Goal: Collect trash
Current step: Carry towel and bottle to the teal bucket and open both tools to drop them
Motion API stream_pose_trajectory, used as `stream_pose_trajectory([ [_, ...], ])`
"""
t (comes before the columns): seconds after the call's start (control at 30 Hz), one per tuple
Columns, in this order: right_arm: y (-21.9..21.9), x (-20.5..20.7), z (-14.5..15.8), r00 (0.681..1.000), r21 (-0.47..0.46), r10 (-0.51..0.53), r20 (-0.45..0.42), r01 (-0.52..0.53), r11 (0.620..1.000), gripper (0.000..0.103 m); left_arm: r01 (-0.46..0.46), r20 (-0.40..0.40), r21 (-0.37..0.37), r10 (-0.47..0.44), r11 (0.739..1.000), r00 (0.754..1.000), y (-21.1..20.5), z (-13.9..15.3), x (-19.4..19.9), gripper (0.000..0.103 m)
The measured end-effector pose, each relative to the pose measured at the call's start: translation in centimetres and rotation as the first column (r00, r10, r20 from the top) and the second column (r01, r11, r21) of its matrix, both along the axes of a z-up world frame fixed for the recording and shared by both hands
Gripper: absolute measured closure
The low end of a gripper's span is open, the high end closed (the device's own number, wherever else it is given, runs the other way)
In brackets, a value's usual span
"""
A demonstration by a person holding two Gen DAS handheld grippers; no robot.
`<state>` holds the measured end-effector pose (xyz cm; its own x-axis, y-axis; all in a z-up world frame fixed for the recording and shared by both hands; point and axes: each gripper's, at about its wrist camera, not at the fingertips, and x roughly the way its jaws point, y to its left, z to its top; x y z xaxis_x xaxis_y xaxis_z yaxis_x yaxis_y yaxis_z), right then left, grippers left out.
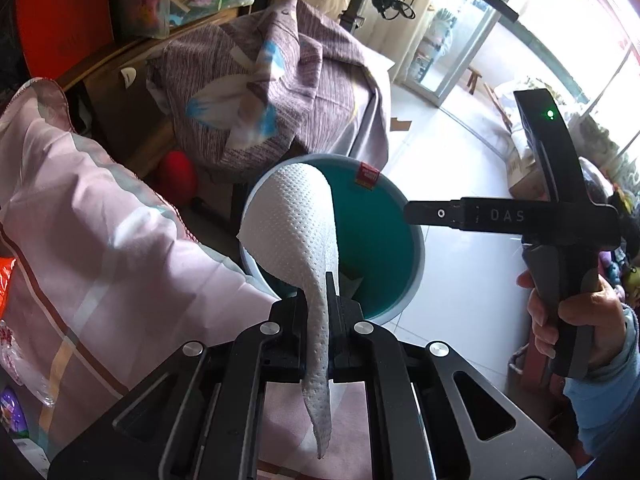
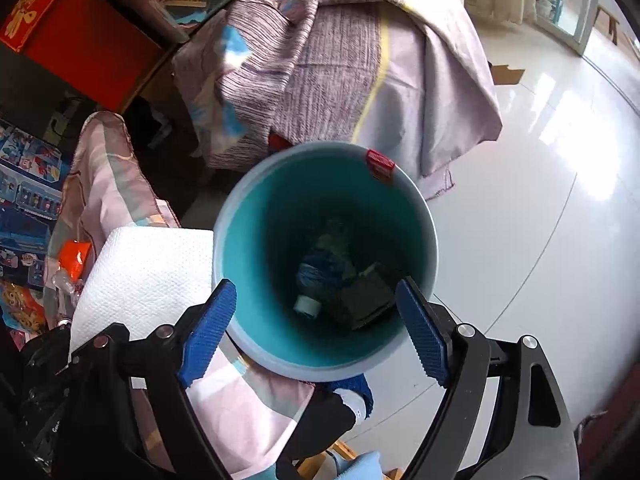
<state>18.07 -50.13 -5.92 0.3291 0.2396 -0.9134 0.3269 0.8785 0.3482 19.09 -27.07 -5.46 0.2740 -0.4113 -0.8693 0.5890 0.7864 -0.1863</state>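
Observation:
My left gripper (image 1: 320, 300) is shut on a white dimpled paper towel (image 1: 292, 224). The towel drapes forward over the near rim of the teal trash bin (image 1: 380, 232) and hangs back between the fingers. In the right wrist view the same towel (image 2: 144, 276) lies left of the bin (image 2: 256, 208). My right gripper (image 2: 320, 328) is open and empty, its blue pads (image 2: 208, 328) straddling the bin's near rim. Inside the bin lie a crushed plastic bottle (image 2: 316, 276) and a dark box (image 2: 364, 296). The right gripper also shows in the left wrist view (image 1: 416, 214), over the bin's right rim.
A pink patterned bedsheet (image 1: 80, 240) lies left of the bin. A purple striped cloth (image 1: 260, 80) covers furniture behind it. An orange snack wrapper (image 2: 74, 258) and clear plastic lie on the sheet. White tile floor (image 2: 540, 220) spreads to the right. A red label (image 2: 380, 164) sits on the bin's far rim.

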Motion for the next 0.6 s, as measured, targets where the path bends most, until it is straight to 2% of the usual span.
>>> stream_pose_trajectory([
  [0.2, -0.3, -0.4, 0.1, 1.0, -0.002, -0.017, -0.012, 0.017, 1.0, 0.023, 0.008, -0.003, 0.007, -0.008, 1.0, 1.0, -0.7, -0.4, 0.3, 0.096],
  [0.27, -0.6, -0.5, 0.4, 0.999, 0.001, -0.033, -0.007, 0.033, 0.999, 0.018, 0.016, -0.003, 0.013, -0.016, 1.0, 1.0, -1.1, -0.6, 0.4, 0.096],
  [0.4, -1.3, -0.9, 0.8, 0.998, 0.001, -0.062, -0.001, 0.062, 0.998, 0.017, 0.027, 0.003, 0.033, -0.027, 0.999, 1.0, -2.2, -0.9, 0.9, 0.094],
  [0.47, -1.4, -1.0, 1.0, 0.998, -0.004, -0.068, -0.002, 0.068, 0.998, 0.017, 0.028, -0.003, 0.029, -0.028, 0.999, 1.0, -2.4, -0.9, 1.1, 0.082],
  [0.53, -1.5, -1.1, 1.1, 0.998, -0.005, -0.07, -0.001, 0.07, 0.998, 0.017, 0.024, 0.014, 0.023, -0.024, 0.999, 1.0, -2.6, -0.8, 1.3, 0.054],
  [0.6, -1.5, -1.2, 1.2, 0.997, -0.004, -0.075, 0.0, 0.075, 0.997, 0.017, 0.017, 0.038, 0.028, -0.018, 0.999, 0.999, -2.6, -0.7, 1.5, 0.046],
])
